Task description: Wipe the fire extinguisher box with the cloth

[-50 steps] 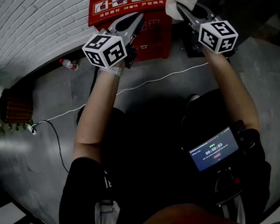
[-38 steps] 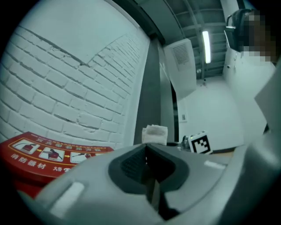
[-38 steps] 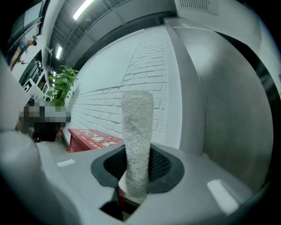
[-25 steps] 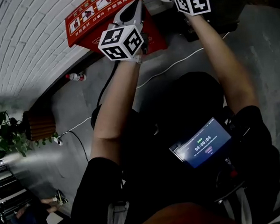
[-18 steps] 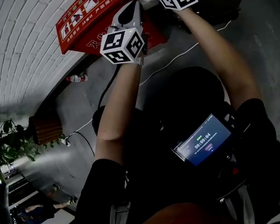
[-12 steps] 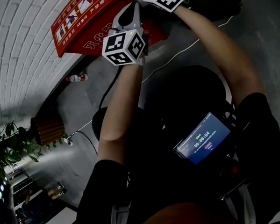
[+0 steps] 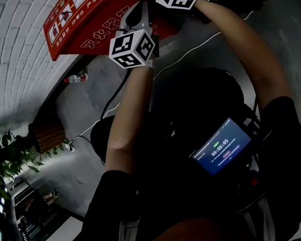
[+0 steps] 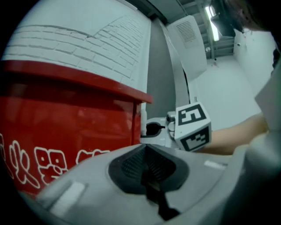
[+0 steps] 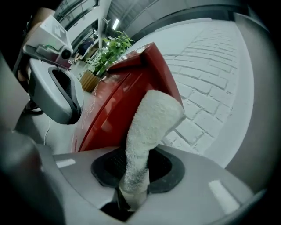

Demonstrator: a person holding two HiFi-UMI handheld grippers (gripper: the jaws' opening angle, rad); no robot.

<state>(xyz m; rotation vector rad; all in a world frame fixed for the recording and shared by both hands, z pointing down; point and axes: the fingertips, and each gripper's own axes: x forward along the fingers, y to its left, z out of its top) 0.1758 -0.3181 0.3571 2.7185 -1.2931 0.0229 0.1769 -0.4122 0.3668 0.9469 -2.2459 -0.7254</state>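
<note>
Red and lettered in white, the fire extinguisher box (image 7: 85,20) stands on the floor (image 7: 89,105) with its back against a white brick wall (image 7: 15,44). In the left gripper view the box's front (image 8: 66,127) fills the left half. Its top rim juts out as a thin overhanging edge, and its right corner runs down as a straight vertical line. Past that corner the room is open.

The left gripper (image 8: 147,165) is just in front of the box's front face, near that right corner. Its jaws are together with nothing between them. No view shows whether they touch the face.

The right gripper (image 9: 134,176) is off the box's right end, beside the left one. Its jaws are clamped on the lower end of a white terry cloth (image 9: 151,123). The cloth stands up from the jaws as a thick roll, with its top bent over towards the brick wall. It reaches up alongside the box's red end panel (image 9: 127,88), but contact with the panel cannot be made out.

Left of the box, a small bottle (image 7: 74,78) lies at the foot of the wall. A white cable (image 7: 197,47) trails over the floor in front of the box. Well beyond the bottle stands a potted plant (image 7: 6,155).
</note>
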